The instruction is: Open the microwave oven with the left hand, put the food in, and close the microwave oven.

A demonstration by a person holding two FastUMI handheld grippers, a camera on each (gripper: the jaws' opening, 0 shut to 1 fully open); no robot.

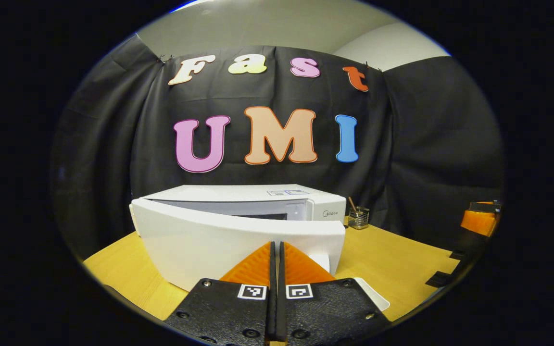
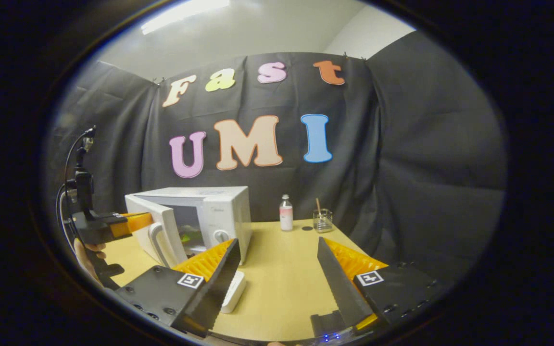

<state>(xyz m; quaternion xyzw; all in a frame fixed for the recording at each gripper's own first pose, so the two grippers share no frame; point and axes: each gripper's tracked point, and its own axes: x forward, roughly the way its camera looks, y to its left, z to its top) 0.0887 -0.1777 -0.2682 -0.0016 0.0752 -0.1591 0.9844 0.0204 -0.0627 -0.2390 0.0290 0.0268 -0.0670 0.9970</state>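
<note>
Your left gripper [image 1: 277, 250], fingers together, presses the microwave door [image 1: 238, 240] to swing it closed; your right gripper [image 2: 277, 262] waits, fingers apart and empty.

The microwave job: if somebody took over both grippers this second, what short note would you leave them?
Left gripper: fingers shut, empty, tips at the microwave door's outer face.
Right gripper: open, empty, above the table.
Microwave stands at the table's back, door part open; something greenish sits inside, presumably the food.
Done: opening, apparently loading.
Left: push the door shut.
</note>
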